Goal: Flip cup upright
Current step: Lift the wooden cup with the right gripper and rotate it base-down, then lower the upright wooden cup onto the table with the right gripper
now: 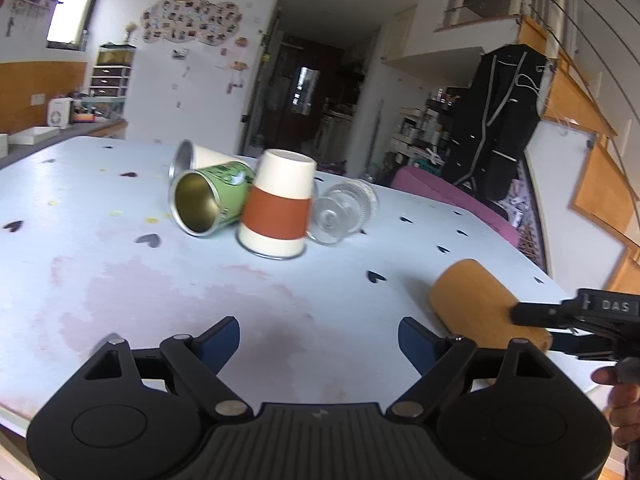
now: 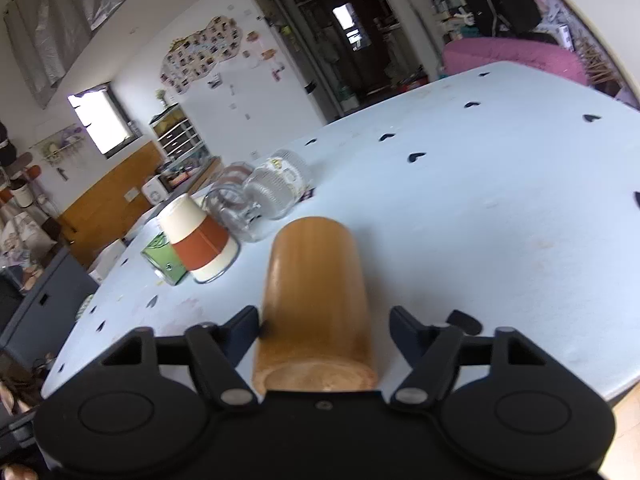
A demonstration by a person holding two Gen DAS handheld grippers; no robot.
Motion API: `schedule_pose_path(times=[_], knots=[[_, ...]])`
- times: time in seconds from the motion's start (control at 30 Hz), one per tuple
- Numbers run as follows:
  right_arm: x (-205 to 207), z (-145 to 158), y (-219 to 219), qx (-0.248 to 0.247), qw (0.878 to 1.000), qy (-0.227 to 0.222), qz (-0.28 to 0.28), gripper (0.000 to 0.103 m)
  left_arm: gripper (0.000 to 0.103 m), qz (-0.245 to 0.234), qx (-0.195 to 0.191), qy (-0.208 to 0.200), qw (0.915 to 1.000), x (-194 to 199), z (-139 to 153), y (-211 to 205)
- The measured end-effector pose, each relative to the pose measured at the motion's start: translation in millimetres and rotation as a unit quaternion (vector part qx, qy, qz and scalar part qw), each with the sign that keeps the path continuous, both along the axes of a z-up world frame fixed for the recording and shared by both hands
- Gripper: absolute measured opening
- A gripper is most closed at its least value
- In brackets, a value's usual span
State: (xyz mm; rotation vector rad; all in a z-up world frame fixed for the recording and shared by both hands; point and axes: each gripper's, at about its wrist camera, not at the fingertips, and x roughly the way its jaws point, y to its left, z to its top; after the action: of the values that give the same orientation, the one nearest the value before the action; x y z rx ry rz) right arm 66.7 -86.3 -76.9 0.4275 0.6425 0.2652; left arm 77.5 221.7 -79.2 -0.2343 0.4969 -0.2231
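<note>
pale blue table [image 1: 280, 320], dotted with small dark hearts, fills both my views. on its far middle sits a cluster of cups: a cream cup with an orange band [image 1: 278, 210] standing mouth down, a green metal cup [image 1: 210, 202] on its side just left of it with its mouth toward me, a white cup [image 1: 196, 156] lying behind that, and a clear glass cup [image 1: 344, 212] tipped over on the right. nearer, at the right edge, the wooden cup [image 2: 316, 304] lies on its side between the fingers of my right gripper [image 2: 324, 328]; those jaws stand wide, one finger touching the wood, the other apart. my left gripper [image 1: 320, 344] hovers low over bare table, jaws wide with nothing between them.
</note>
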Motion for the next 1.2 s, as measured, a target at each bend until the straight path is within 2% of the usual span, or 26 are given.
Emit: schedule_pose_path(times=[0.2, 0.33, 0.47, 0.57, 0.73, 0.83, 0.9, 1.03, 1.2], knots=[[-2, -6, 3, 0.008, 1.000, -0.009, 0.006, 0.067, 0.086, -0.038, -0.042, 0.029, 0.9980, 20, -3, -8], [-7, -8, 2, 0.013, 1.000, -0.019, 0.005, 0.067, 0.082, -0.065, -0.059, 0.042, 0.9952, 38, 1, -22], [-13, -10, 2, 0.013, 0.999, -0.031, 0.005, 0.067, 0.081, -0.099, -0.097, 0.061, 0.9884, 60, 7, -40], [-17, -12, 1, 0.017, 0.999, -0.039, 0.006, 0.067, 0.080, -0.127, -0.151, 0.093, 0.9758, 79, 4, -50], [-19, -14, -1, 0.024, 0.999, -0.047, 0.009, 0.067, 0.076, -0.149, -0.243, 0.181, 0.9411, 110, -22, -67], [-21, -16, -3, 0.026, 0.998, -0.049, 0.010, 0.067, 0.075, -0.147, -0.275, 0.208, 0.9269, 124, -32, -71], [-22, -17, -3, 0.026, 0.998, -0.051, 0.012, 0.067, 0.075, -0.144, -0.287, 0.219, 0.9214, 130, -35, -72], [-26, -16, -2, 0.021, 0.998, -0.056, 0.015, 0.067, 0.074, -0.142, -0.291, 0.221, 0.9197, 132, -37, -74], [-27, -15, 2, 0.007, 0.997, -0.066, 0.028, 0.067, 0.074, -0.150, -0.279, 0.197, 0.9280, 125, -33, -73]])
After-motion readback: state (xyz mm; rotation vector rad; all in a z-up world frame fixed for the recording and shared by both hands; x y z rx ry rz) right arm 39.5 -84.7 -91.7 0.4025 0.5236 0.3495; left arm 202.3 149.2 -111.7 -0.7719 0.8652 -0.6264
